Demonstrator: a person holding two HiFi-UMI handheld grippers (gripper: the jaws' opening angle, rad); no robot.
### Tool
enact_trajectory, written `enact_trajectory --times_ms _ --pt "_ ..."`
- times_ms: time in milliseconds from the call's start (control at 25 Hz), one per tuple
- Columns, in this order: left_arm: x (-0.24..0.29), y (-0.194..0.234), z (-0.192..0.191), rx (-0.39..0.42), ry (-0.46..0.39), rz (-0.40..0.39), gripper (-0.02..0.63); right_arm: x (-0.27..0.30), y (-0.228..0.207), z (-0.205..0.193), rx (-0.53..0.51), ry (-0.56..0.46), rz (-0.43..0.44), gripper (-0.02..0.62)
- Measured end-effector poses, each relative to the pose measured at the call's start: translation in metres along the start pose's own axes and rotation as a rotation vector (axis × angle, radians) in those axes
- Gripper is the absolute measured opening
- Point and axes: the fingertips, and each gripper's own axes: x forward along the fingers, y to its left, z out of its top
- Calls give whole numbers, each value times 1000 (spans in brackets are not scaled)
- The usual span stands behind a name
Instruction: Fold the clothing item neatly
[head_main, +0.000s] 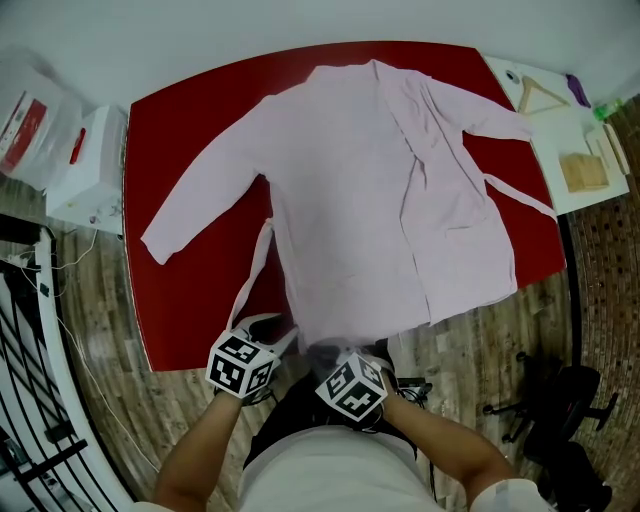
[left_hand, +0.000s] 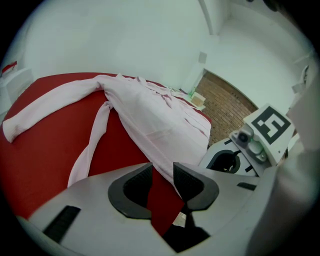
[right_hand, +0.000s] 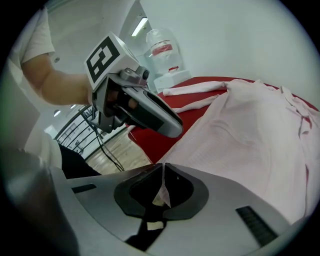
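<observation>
Head view shows the pink robe (head_main: 380, 190) spread flat across the red table (head_main: 190, 120). Its collar lies toward the far edge, its sleeves reach out to both sides, and its hem reaches the near edge just in front of you. Your right gripper (right_hand: 162, 182) has its jaws closed on the hem, with a pinch of pink cloth between the pads. Your left gripper (left_hand: 162, 177) holds its jaws apart beside the hem's edge, and bare red tabletop shows in the gap. Wood-plank floor (head_main: 100, 330) surrounds the table. A white box (head_main: 85, 165) stands at its left end, a white side table (head_main: 560, 150) with a wooden hanger (head_main: 540, 95) at its right, and a white wall (head_main: 200, 40) beyond.
</observation>
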Motion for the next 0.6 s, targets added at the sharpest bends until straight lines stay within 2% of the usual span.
enact_trajectory --times_ms 280,600 --pt "-2 8 5 -48 -36 -5 126 6 20 12 -17 -15 70 28" --pt "-7 17 17 -60 -75 19 126 16 33 16 -45 -14 102 42"
